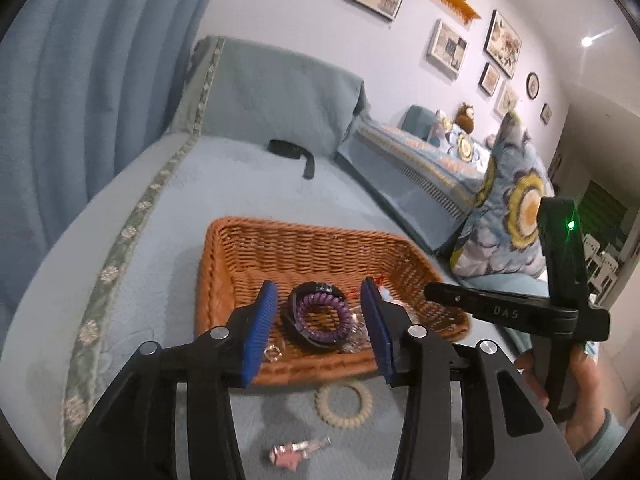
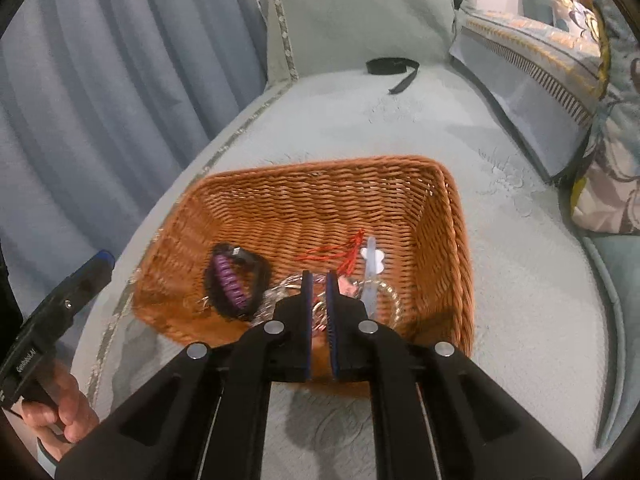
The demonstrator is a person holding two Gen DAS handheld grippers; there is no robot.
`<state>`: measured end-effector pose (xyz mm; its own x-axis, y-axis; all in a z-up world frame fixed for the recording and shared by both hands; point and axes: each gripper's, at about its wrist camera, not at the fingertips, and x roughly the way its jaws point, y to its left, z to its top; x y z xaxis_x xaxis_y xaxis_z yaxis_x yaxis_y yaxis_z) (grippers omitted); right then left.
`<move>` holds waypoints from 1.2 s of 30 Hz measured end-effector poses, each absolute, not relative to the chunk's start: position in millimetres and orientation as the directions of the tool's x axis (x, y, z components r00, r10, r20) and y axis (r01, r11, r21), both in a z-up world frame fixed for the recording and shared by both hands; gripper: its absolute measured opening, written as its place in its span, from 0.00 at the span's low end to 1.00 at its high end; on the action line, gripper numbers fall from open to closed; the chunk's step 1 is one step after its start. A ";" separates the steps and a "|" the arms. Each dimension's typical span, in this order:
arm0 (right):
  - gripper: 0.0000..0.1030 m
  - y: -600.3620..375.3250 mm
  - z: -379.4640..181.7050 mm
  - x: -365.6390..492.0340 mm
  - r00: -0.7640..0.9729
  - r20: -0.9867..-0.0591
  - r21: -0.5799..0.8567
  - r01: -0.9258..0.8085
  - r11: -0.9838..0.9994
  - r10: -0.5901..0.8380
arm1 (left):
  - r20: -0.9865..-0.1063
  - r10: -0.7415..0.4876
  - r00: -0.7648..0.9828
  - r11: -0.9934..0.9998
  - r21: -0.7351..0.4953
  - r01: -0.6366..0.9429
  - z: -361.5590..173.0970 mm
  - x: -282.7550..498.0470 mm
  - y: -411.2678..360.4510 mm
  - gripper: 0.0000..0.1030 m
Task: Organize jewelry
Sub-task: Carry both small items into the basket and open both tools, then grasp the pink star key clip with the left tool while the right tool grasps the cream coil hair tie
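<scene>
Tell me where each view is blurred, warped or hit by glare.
Left wrist view: fisheye bends the curtain and picture frames; ceiling lights flare at upper right; the pink clip near the bottom is soft. Right wrist view: the wicker basket rim smears at its left side, the sofa edge curves, no glare.

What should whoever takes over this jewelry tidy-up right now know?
Left gripper: open, nothing between its pads, over the wicker basket.
Right gripper: shut, nothing visibly held, above the basket's near edge.
In the basket: purple spiral hair tie inside a black bracelet, red string, white flower clip, some chains.
Left on the bedspread in front of the basket: beige spiral hair tie and pink hair clip.
Black strap lies near the pillow.
</scene>
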<state>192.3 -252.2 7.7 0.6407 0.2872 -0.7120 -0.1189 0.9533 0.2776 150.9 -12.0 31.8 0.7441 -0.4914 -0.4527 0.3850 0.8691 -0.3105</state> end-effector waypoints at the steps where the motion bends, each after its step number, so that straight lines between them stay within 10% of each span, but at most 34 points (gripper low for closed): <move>1: 0.05 -248.3 12.1 183.0 0.644 -0.706 0.277 -0.133 0.952 0.295 | -0.446 -0.491 0.748 0.869 -0.314 0.383 35.4 143.0 -7.3 0.45; 7: 0.36 -218.8 19.8 133.9 0.641 -0.690 0.260 -0.211 0.942 0.335 | -0.422 -0.485 0.766 0.868 -0.339 0.362 40.7 96.3 20.5 0.60; 31: 0.35 -168.3 -71.3 162.9 0.563 -0.795 0.243 -0.047 0.969 0.226 | -0.613 -0.482 0.626 0.876 -0.328 0.354 -54.9 97.3 34.3 0.62; 36: 0.15 -154.5 -72.9 166.4 0.568 -0.817 0.094 -0.049 0.994 0.105 | -0.623 -0.505 0.597 0.863 -0.349 0.366 -60.7 106.4 32.4 0.61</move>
